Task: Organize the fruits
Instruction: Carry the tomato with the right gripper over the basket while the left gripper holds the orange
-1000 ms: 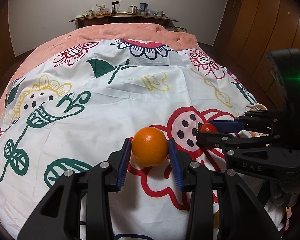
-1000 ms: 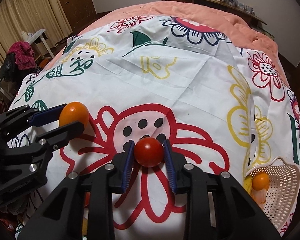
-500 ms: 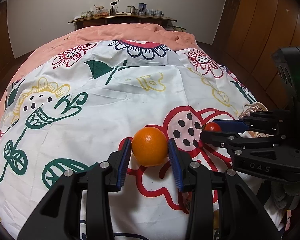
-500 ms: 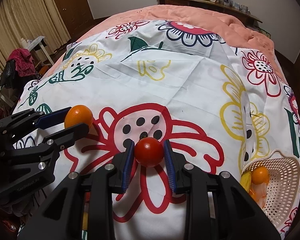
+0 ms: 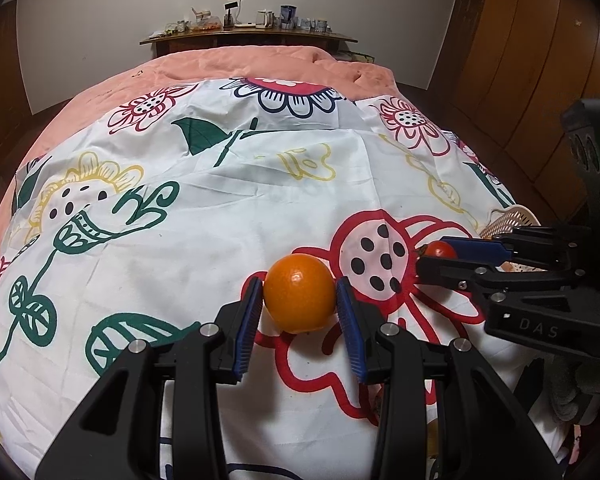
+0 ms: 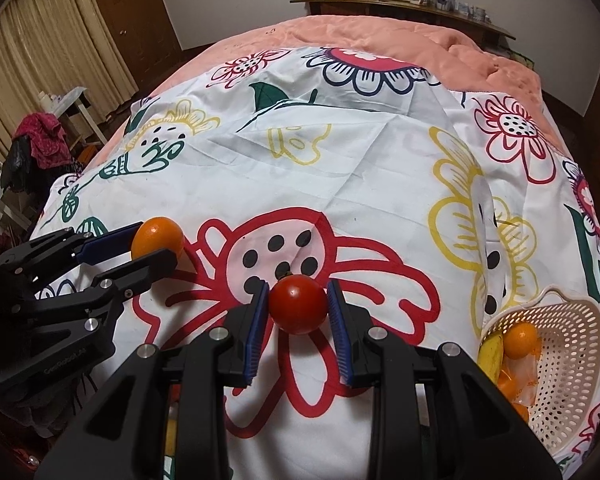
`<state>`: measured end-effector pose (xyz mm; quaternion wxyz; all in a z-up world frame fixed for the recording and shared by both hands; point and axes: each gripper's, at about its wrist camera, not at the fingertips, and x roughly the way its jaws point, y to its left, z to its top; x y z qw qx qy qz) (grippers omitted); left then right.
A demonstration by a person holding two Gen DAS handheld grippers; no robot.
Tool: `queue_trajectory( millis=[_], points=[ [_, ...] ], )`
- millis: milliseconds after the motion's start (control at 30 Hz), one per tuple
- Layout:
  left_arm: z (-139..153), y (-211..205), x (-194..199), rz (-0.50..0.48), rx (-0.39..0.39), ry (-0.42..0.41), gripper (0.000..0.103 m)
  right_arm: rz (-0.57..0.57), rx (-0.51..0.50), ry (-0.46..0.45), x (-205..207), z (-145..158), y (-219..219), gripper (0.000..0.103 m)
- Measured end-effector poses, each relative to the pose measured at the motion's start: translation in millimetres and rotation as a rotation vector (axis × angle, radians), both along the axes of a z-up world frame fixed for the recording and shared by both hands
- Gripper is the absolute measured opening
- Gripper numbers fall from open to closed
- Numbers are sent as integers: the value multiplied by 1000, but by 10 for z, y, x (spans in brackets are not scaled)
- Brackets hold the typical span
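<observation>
Bedspread (image 6: 372, 160): two claws, one orange (image 5: 299, 298), one tomato (image 6: 297, 303).

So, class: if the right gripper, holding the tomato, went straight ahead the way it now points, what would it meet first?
Probably only the floral sheet. The right gripper holds the tomato; nothing else lies ahead, and the basket sits off to its right. Depth is unclear.

Round orange (image 5: 300, 298) and red tomato (image 6: 298, 304), each gripped; basket (image 6: 572, 364) holding perhaps oranges.

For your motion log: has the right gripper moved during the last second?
Yes. In the right wrist view the basket has slid left and up, nearer the tomato in the right gripper, so that gripper has moved toward the basket.
</observation>
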<state>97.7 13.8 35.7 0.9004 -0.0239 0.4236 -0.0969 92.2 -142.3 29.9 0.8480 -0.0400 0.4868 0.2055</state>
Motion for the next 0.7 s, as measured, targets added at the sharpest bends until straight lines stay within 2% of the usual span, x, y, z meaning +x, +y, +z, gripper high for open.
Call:
queue_trajectory(
  millis=[367,700],
  points=[
    [-2,4,-5,-4,1,0,39,-89,51,-26,-60,109,-317,30],
    [19,-53,-41,-11,11,-1,39,-297,86,-40,-106,131,-1105,30]
  ],
)
